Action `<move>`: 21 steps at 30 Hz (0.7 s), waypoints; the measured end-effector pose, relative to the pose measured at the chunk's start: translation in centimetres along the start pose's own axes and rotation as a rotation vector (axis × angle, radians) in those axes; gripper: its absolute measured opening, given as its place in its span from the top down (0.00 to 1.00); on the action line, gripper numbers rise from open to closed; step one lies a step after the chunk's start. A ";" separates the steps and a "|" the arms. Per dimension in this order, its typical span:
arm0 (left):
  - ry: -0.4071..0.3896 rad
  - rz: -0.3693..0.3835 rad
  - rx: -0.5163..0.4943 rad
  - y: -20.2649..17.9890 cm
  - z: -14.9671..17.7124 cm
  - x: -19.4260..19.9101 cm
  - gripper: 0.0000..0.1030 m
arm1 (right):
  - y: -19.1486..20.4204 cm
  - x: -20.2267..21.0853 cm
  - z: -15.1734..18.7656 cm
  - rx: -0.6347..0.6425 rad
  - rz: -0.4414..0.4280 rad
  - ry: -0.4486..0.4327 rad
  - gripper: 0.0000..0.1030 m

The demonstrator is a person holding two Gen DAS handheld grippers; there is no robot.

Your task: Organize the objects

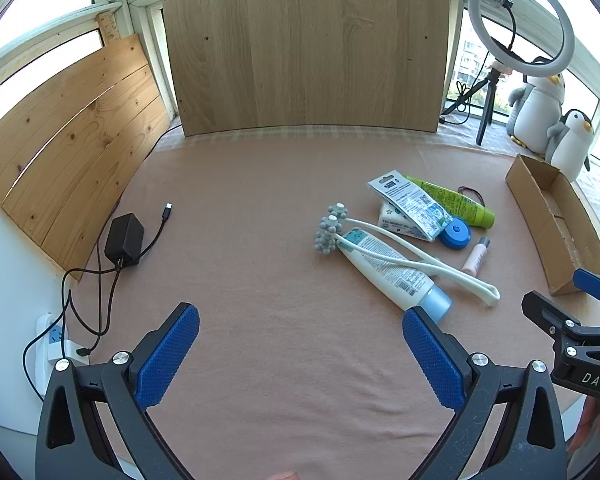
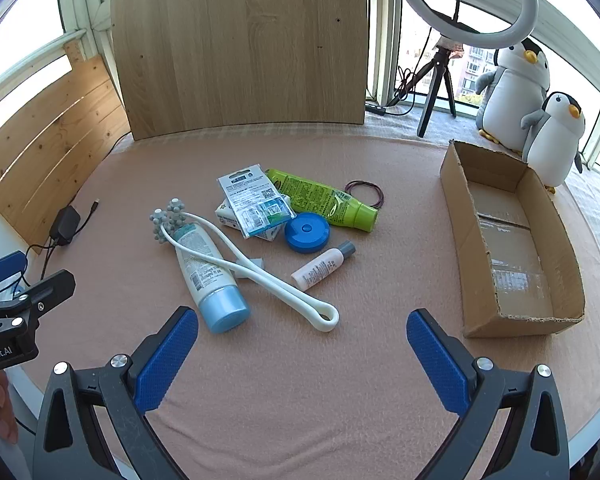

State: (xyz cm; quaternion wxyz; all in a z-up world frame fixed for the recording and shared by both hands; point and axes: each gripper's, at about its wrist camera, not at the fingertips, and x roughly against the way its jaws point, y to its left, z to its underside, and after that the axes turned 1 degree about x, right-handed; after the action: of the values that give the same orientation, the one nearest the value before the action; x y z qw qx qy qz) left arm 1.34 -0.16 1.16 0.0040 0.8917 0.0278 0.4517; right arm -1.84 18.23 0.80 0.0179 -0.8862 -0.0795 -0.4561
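Two grippers hung over the pink cloth (image 2: 300, 380), both with jaws spread wide and nothing between them: the left gripper (image 1: 300, 356) above bare cloth, the right gripper (image 2: 302, 360) nearer the clutter. Nothing had gone into the cardboard box (image 2: 456, 216) yet; its floor showed bare.

Taking the box as the landmark, every loose item lay to its left. Farthest from it sat the massage roller (image 2: 260, 276), its knobbly grey heads pointing away from the box and its white looped handle draped across the white tube (image 2: 204, 264) with the pale blue cap. Closer to the box came the packet (image 2: 256, 204) resting on a small white pack, then the blue round case (image 2: 307, 233) touching the packet's edge, and the small bottle (image 2: 320, 266) lying alone just below the case. Nearest the box were the green tube (image 2: 324, 200) and, beyond its cap, the hair ties (image 2: 366, 193).

Judged from this layout, the sensible start was the small bottle or the green tube: both lay free on the box side. The roller should be lifted before the white tube under it, gripped across its handle, or the tube would likely be dragged along.
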 end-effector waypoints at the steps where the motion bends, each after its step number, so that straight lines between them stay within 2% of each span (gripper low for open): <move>1: 0.000 -0.001 0.000 0.0 0.0 0.0 0.00 | 0.0 0.0 0.0 0.001 0.001 0.000 0.00; 21: -0.002 0.000 -0.008 0.2 0.2 0.4 0.00 | -0.1 0.1 0.2 0.004 0.002 0.002 0.00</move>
State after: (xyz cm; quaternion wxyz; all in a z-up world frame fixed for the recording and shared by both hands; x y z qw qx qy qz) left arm 1.69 -0.30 1.36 0.0074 0.8922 0.0261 0.4508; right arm -1.62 18.37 0.74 0.0199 -0.8858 -0.0795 -0.4568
